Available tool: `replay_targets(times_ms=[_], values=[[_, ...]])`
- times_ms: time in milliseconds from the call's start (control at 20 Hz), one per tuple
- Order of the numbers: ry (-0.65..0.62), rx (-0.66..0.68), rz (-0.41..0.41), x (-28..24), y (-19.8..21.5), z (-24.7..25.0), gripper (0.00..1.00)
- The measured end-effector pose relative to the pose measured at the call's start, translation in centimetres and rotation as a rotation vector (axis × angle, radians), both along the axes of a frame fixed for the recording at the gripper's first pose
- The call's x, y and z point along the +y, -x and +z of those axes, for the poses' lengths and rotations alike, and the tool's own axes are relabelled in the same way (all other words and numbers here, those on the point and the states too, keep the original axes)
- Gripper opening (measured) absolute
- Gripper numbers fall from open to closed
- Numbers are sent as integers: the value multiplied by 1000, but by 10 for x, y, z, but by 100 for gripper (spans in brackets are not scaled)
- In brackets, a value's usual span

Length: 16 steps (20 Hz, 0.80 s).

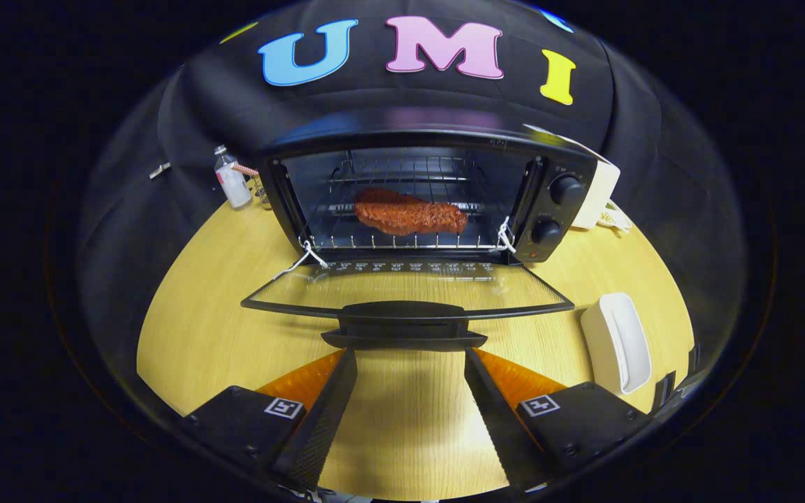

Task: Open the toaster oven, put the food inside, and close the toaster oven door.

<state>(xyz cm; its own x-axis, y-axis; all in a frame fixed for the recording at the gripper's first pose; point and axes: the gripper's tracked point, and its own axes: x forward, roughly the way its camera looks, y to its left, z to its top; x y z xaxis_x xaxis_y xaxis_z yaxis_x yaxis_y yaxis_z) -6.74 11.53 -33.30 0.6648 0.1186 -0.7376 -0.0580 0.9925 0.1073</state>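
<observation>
Nearest the lens, the gripper (409, 363) rides low over the wooden table (193, 328), fingers spread apart and clamped on nothing; their tips sit just under the door handle (402, 323), close enough that contact cannot be told; that looks like a set-up to lift and swing the door shut, the one step left. Largest ahead is the toaster oven (430, 195), mouth wide open, facing the gripper; its glass door (409, 290) lies folded down flat toward the fingers, white cords (308, 255) tied at both hinges, presumably to hold it level. Inside, the slab of reddish-brown meat (409, 212) already rests on the wire rack (402, 181), so the food is in place. Off to the oven's side lies a white dish (619, 342) near the fingers; smallest, a little bottle (231, 183) stands beside the oven's far corner.
</observation>
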Motion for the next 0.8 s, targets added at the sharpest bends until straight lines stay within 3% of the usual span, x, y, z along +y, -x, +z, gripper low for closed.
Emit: replay_targets(times_ms=[400, 800], values=[[40, -158, 31, 1, -30, 52, 98], [32, -162, 39, 1, -31, 62, 97]])
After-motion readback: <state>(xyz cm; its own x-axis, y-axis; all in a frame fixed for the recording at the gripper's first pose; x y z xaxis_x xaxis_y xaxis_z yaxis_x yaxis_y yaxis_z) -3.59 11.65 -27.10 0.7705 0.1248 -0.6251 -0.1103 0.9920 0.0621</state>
